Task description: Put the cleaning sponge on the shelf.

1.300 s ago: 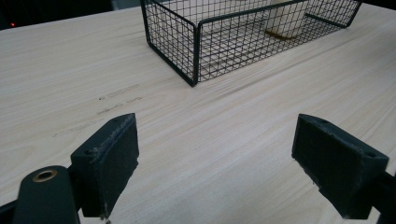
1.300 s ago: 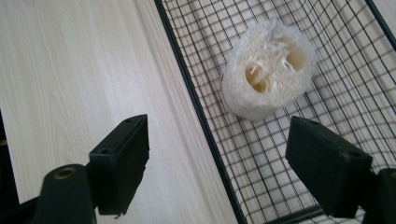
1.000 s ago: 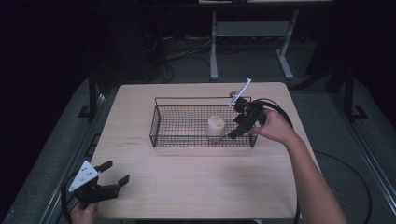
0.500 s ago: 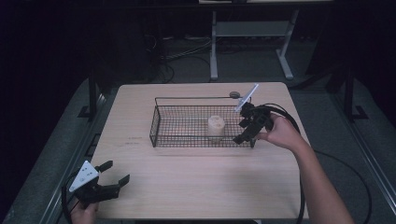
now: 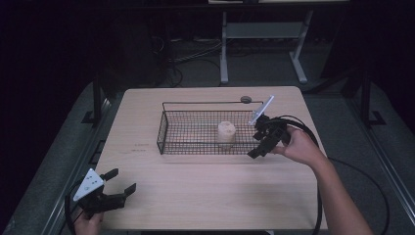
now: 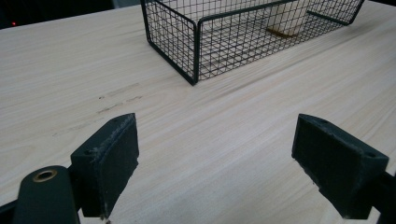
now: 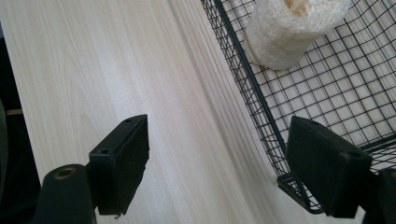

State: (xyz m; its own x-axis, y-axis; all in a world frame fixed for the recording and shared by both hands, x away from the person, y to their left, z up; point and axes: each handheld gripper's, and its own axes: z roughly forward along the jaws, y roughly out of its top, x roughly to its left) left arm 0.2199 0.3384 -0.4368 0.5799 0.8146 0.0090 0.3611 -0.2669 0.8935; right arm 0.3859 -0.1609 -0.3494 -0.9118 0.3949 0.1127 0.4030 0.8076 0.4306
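Observation:
A black wire basket (image 5: 166, 128) (image 6: 187, 42) (image 7: 243, 60) stands mid-table. Inside it, towards its right end, an off-white loofah-like cylinder (image 5: 226, 132) (image 7: 292, 32) stands upright; its base (image 6: 285, 23) shows through the mesh in the left gripper view. My right gripper (image 5: 256, 148) (image 7: 219, 168) is open at the basket's near right corner, with nothing between its fingers. My left gripper (image 5: 120, 181) (image 6: 215, 163) rests open near the table's front left corner, far from the basket, over bare wood.
A small round grey disc (image 5: 245, 99) lies on the table just behind the basket. The light wooden table (image 5: 205, 191) has free room in front of the basket. A metal stand (image 5: 259, 34) and cables sit on the dark floor beyond.
My right gripper has drawn back from the basket's right end and down towards its near right corner. The cylinder stays in the basket. My left gripper has not moved.

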